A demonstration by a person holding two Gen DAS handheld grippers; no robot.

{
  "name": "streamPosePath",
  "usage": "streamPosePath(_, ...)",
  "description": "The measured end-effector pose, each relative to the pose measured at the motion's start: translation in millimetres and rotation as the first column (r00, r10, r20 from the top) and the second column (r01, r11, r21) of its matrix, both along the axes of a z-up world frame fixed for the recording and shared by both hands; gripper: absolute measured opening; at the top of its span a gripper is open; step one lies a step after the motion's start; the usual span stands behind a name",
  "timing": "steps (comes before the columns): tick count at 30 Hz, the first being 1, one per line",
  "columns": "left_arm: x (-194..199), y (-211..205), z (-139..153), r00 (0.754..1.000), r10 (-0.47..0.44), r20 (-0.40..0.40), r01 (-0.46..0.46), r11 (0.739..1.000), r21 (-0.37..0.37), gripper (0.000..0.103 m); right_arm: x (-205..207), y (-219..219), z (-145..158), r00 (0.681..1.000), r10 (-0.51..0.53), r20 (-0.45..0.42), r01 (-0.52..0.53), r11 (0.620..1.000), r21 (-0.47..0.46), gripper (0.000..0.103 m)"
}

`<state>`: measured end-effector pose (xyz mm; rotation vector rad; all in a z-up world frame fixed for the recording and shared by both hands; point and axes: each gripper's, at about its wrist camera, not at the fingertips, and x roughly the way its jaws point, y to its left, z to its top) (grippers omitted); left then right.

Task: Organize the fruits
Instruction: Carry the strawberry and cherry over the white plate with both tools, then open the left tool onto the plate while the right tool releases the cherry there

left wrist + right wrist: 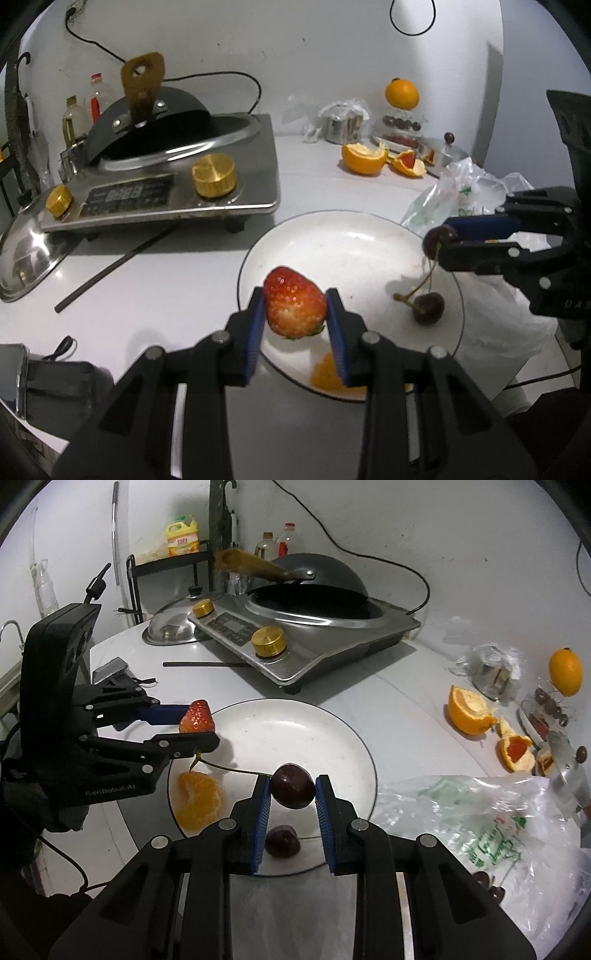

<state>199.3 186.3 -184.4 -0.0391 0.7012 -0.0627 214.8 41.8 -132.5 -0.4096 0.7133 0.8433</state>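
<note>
Both grippers tilt downward over the white plate [347,734]: the left gripper [295,308] clamps a strawberry [295,301], the right gripper [291,788] pinches a dark cherry [291,784].

Both views are fairly dim, with a cool, bluish cast on the pale worktop [177,280]. The light seems to fall from above, since soft shadows lie under the induction cooker [166,192] ahead and left of the left hand-held gripper [295,314], and beside the cherry [428,308] lying on the plate [351,243] just ahead of it. Bright glare streaks the steel lid [26,258] and the cooker's rim. The fisheye lens bends straight edges hard and leaves black corners. Far things ahead look soft and grainy, such as the whole orange [565,672] to the right of the right hand-held gripper [292,794]; the blue pads [263,812] are sharper.
</note>
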Motion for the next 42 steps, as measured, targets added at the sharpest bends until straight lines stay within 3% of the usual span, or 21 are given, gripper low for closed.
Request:
streamPosePath(6,9.2,-3.9,-4.8,1.000,-0.028,-0.009,0.028,0.999,0.027,0.033,10.7,12.6,-12.6,0.999,-0.005,-0.033,0.005,1.000,-0.008,0.027)
streamPosePath(23,17.3,-6.3,-18.4,0.996,-0.036,-0.078,0.037,0.999,0.010,0.035,20.5,28.8,-32.1,0.996,0.008,-0.084,-0.010,1.000,-0.024,0.027)
streamPosePath(28,13.6,-10.6,-14.5,0.997,-0.030,-0.066,0.031,0.999,0.019,0.041,18.6,26.8,-30.3,0.997,0.004,-0.082,-0.006,1.000,-0.023,0.027)
streamPosePath(30,12.0,-11.0,-12.2,0.998,-0.023,-0.058,0.025,0.999,0.021,0.053,18.1,25.5,-28.9,0.997,0.001,-0.077,-0.003,1.000,-0.024,0.028)
streamPosePath(34,7.5,-11.0,-7.3,0.999,-0.015,-0.046,0.016,1.000,0.023,0.054,16.1,21.2,-24.7,0.997,-0.007,-0.071,0.006,1.000,-0.016,0.040)
streamPosePath(42,-3.0,-15.6,4.6,1.000,-0.008,-0.022,0.009,0.999,0.038,0.055,8.4,6.6,-12.2,0.999,-0.023,-0.048,0.023,1.000,0.005,0.040)
